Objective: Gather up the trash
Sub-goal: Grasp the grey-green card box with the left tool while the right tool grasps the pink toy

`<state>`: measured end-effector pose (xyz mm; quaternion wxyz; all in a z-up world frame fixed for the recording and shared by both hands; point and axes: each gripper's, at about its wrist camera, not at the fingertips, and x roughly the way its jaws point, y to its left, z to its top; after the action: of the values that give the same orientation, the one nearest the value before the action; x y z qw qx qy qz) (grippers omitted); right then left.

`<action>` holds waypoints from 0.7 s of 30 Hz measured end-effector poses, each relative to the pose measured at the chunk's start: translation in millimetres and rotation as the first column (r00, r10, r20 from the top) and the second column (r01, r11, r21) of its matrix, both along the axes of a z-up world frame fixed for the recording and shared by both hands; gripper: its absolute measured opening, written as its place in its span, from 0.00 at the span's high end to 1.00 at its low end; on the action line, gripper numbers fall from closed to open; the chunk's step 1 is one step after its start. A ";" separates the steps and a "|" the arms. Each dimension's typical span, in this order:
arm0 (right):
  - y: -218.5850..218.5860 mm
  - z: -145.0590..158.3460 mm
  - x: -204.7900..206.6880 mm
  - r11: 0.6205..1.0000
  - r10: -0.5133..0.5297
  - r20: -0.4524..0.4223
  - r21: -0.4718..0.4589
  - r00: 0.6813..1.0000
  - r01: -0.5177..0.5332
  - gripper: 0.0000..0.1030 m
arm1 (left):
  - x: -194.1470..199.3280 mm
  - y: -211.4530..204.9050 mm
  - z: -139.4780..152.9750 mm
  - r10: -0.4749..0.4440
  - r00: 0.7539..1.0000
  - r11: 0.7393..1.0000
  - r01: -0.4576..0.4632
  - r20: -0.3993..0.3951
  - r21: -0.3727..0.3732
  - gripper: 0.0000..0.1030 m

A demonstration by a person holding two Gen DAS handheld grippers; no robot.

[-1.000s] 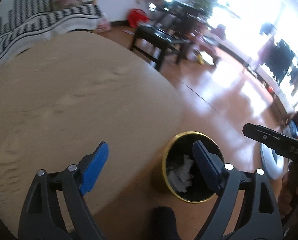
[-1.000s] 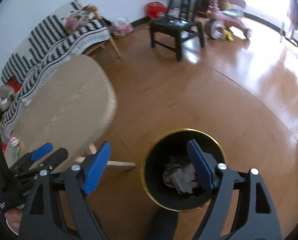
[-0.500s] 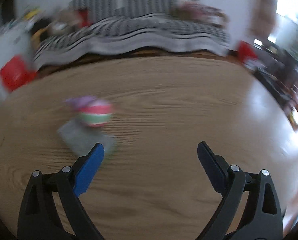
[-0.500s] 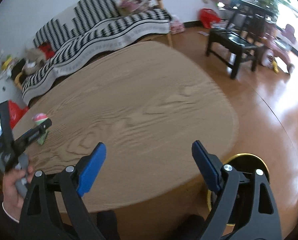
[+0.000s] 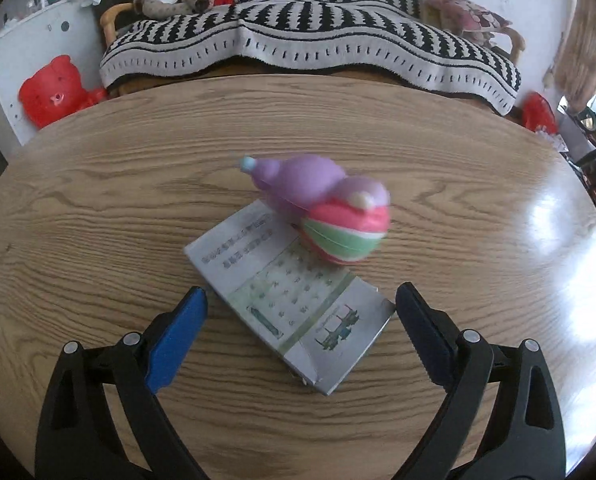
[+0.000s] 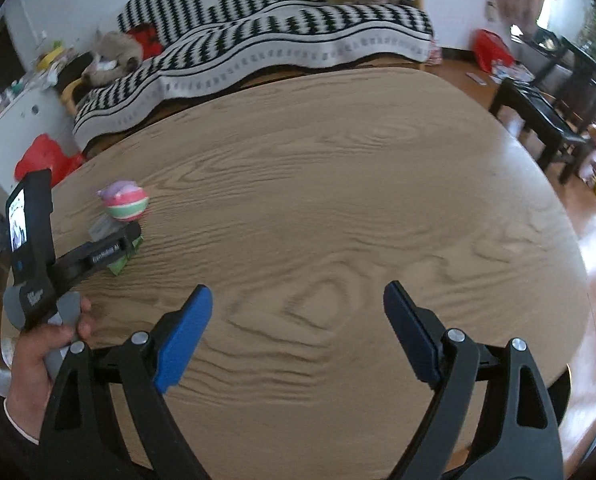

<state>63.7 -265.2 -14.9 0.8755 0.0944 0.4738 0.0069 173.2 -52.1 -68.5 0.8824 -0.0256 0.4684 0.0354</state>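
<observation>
Approach phase, left tool (image 5: 298, 312) spread wide, nothing held, hovering over flattened carton (image 5: 287, 298) mid-bench (image 5: 97, 200). Right tool (image 6: 298, 312) also spread, empty, over bare wood. Carton's long axis runs 10 o'clock to 4 o'clock in the left wrist view; torn flap end points toward 4. Toy (image 5: 326, 208), purple over a pink and green ball, touches its far end at 1 o'clock. Judgement: rotate left tool so the jaws straddle the carton's short width, descend at the near end, well clear of toy, then pinch the edge.
</observation>
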 end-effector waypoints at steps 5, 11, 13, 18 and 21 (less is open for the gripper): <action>36.4 -4.2 30.2 0.997 0.077 -0.001 0.011 0.997 -0.077 0.18 | -10.3 42.7 -3.0 0.015 1.000 1.000 -0.015 -0.018 -0.016 0.10; 82.5 -13.3 72.4 0.979 0.189 0.014 0.079 0.982 -0.190 0.18 | -12.5 87.6 -5.3 -0.007 1.000 0.997 0.007 0.006 -0.074 0.10; 96.0 -17.1 84.2 0.968 0.223 0.011 0.117 0.975 -0.223 0.18 | -10.0 88.2 -7.0 -0.052 0.999 0.996 0.053 0.015 -0.073 0.10; 136.3 -25.5 108.4 0.943 0.298 0.005 0.150 0.955 -0.296 0.18 | -7.0 86.4 -8.2 -0.090 0.996 0.993 0.092 0.026 -0.077 0.10; 152.5 -29.9 122.6 0.938 0.309 0.012 0.163 0.951 -0.307 0.18 | -3.5 81.0 -9.2 -0.102 0.994 0.993 0.103 0.028 -0.059 0.10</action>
<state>186.3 -112.7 -44.8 0.8496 0.0904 0.4867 0.1819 169.7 28.9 -77.7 0.8877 -0.0285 0.4588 -0.0244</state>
